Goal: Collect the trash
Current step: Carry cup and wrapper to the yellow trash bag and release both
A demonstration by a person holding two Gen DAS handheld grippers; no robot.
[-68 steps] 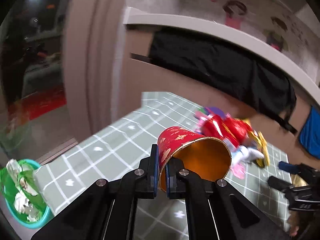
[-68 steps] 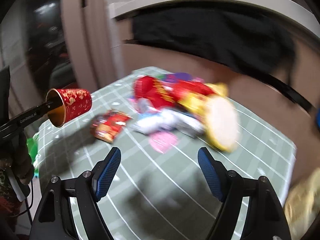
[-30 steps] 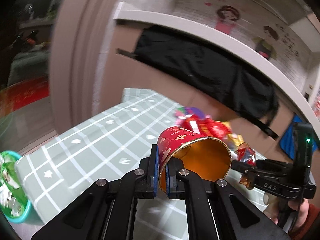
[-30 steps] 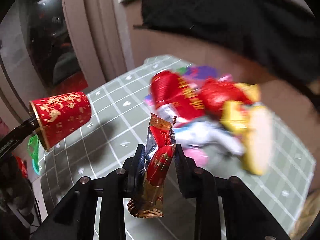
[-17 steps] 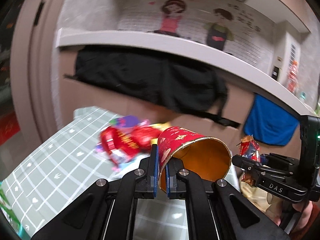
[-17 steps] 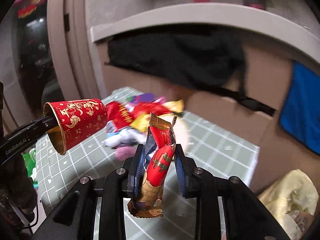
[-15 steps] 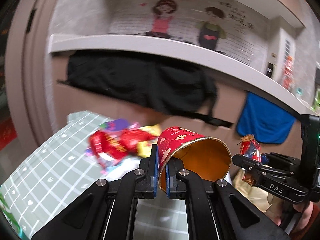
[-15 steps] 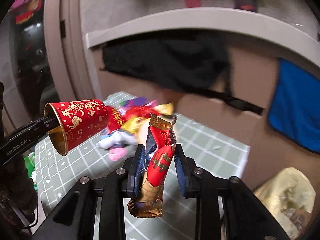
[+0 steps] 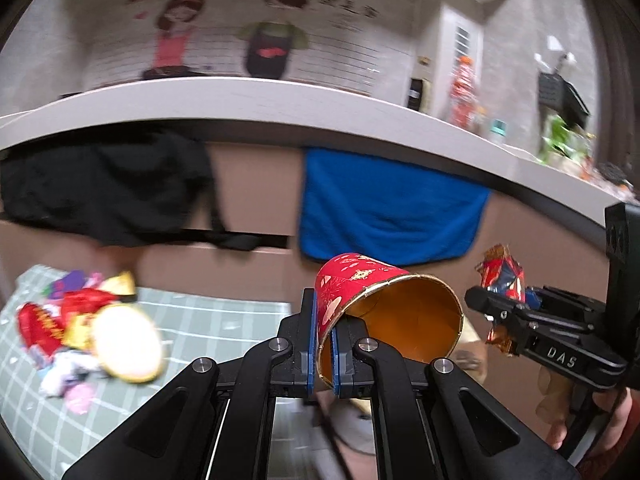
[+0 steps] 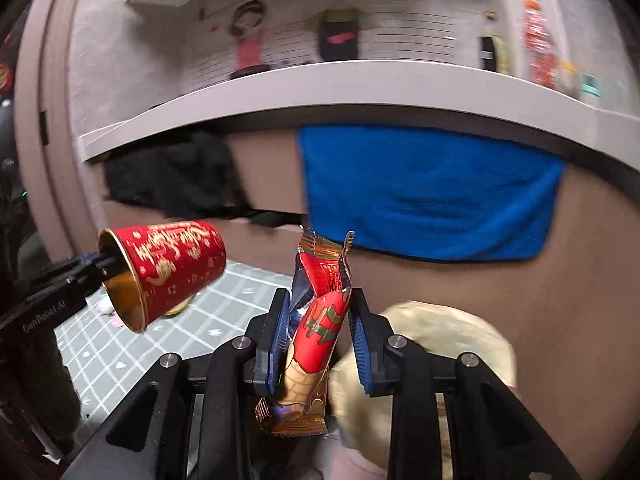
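My left gripper [image 9: 324, 344] is shut on the rim of a red paper cup [image 9: 376, 308] with gold print, held on its side in the air; the cup also shows in the right wrist view [image 10: 168, 268]. My right gripper [image 10: 318, 336] is shut on a red and gold snack wrapper [image 10: 320, 312], which also shows at the right of the left wrist view [image 9: 502, 276]. A pile of wrappers and a round yellow lid [image 9: 84, 328] lies on the green checked table [image 9: 208, 320] to the left. A blurred yellowish bag [image 10: 432, 344] sits below and right of the right gripper.
A blue towel [image 9: 388, 208] and a black bag [image 9: 100, 188] hang from a grey counter [image 9: 280, 100] behind the table. A wall with two cartoon figures [image 10: 332, 20] rises above the counter.
Both grippers have swung right, away from the table. The wrapper pile slid to the left edge of view, the blue towel came to centre, and the yellowish bag grew nearer under the right gripper.
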